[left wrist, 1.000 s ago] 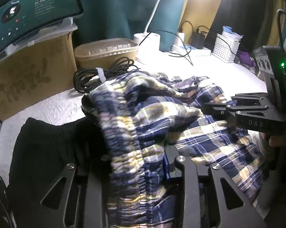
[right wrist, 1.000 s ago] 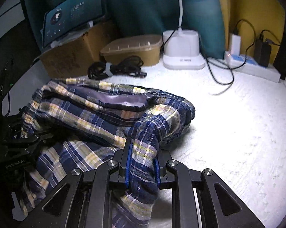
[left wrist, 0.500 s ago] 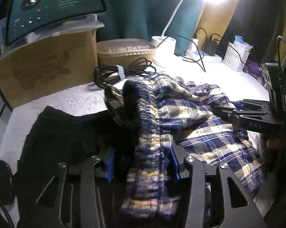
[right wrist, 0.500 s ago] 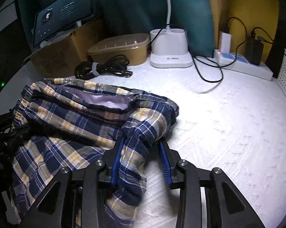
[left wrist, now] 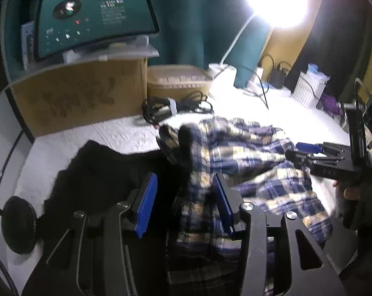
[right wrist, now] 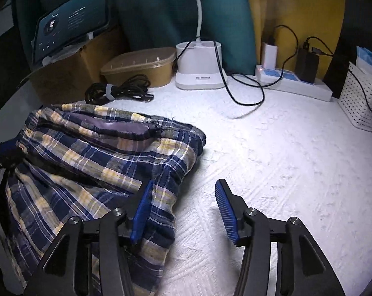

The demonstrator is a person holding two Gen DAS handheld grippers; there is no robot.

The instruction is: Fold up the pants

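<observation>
**Both grippers spread wide at the folded plaid pants**

The plaid pants [right wrist: 107, 153] are seen lying in a folded, bunched heap on the white textured cloth [right wrist: 272, 162] that covers the table, toward its left part in the right wrist view. The right gripper [right wrist: 183, 209] is held with its blue-padded fingers [right wrist: 225, 212] set wide apart; the left pad is touching the near corner of the fabric, while the right pad stands over bare cloth, and nothing is clamped between them.

In the left wrist view, the left gripper [left wrist: 183, 204] is likewise shown spread apart. The gathered edge of the pants [left wrist: 235, 157] runs up between and past its pads; the picture is blurred there, so it cannot be told for certain whether the right pad touches the fabric. A black garment [left wrist: 99, 170] lies just beside the pants on their left side. The right gripper [left wrist: 306, 153] is visible across the heap, at its far right edge.

Behind the pants, a coiled black cable [right wrist: 116, 91], a tan lidded container [right wrist: 139, 66] and a cardboard box [left wrist: 79, 98] are ranged along the back.
</observation>
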